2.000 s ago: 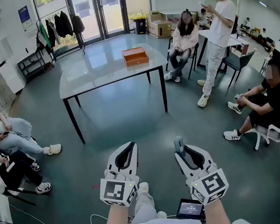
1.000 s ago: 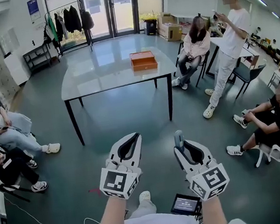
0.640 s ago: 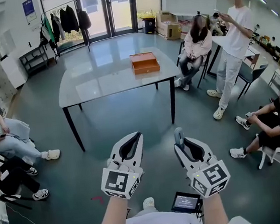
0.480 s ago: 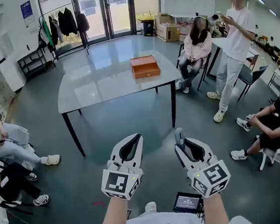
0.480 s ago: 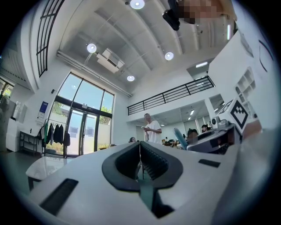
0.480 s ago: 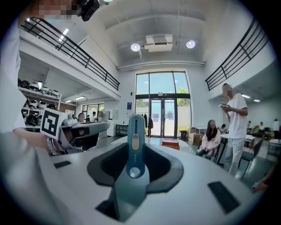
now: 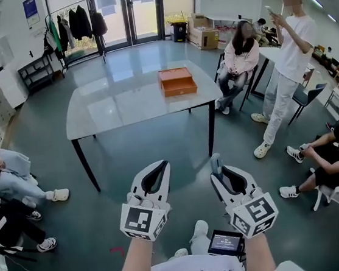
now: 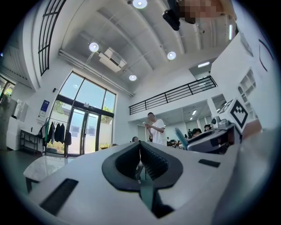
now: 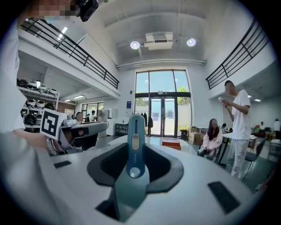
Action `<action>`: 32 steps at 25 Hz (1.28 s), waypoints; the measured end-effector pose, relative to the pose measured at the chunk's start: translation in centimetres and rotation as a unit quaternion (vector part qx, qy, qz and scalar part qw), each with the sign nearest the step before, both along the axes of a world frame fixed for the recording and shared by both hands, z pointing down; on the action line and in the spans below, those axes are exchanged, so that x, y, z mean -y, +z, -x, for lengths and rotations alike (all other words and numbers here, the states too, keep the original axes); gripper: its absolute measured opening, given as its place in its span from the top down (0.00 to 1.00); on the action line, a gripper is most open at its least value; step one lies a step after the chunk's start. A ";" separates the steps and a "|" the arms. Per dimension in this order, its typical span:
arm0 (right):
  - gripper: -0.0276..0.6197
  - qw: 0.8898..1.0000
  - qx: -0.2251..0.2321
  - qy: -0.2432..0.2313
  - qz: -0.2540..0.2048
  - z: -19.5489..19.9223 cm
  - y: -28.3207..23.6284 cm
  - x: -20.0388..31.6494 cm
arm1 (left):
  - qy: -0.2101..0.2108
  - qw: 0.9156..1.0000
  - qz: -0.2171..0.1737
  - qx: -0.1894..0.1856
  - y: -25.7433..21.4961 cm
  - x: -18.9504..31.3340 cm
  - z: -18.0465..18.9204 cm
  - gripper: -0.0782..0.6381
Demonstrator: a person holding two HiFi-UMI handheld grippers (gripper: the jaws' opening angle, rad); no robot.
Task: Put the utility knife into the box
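- Head view: the person's right gripper (image 7: 223,173) is clenched on a blue-grey plastic utility knife (image 7: 215,163). The knife stands upright between the jaws, its end poking past them toward 12 o'clock.
- Right gripper view: the knife's handle, with a grey slider on its face, is pinched between the two dark pads.
- Left gripper view: the left gripper (image 8: 140,145) has its jaws pressed together with nothing between them. It hangs near the right one, at its 9 o'clock.
- An open orange rectangular box (image 7: 177,81) sits on a glossy grey table with black legs (image 7: 105,109), at 12 o'clock from the grippers and well apart from the knife.
- A person in a white T-shirt (image 7: 296,39) stands at 3 o'clock of the table, with a seated person in a pink top (image 7: 239,56) between them.
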State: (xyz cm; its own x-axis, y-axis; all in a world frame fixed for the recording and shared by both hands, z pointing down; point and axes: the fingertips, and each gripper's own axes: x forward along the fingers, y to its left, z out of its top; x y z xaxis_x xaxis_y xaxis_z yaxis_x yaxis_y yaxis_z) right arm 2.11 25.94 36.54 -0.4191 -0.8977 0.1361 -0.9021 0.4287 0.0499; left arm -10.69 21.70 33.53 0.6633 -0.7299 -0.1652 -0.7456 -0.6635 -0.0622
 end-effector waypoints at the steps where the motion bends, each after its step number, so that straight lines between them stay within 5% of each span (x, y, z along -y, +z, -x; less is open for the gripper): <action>1: 0.76 1.000 0.002 0.000 0.001 -0.1 0.1 0.4 | -0.001 1.000 0.000 0.001 0.1 0.4 0.0 0.87; 32: 0.76 0.999 0.006 -0.053 0.000 -8.0 -0.9 23.9 | -0.049 0.999 0.004 0.010 -0.8 22.7 -7.5 0.87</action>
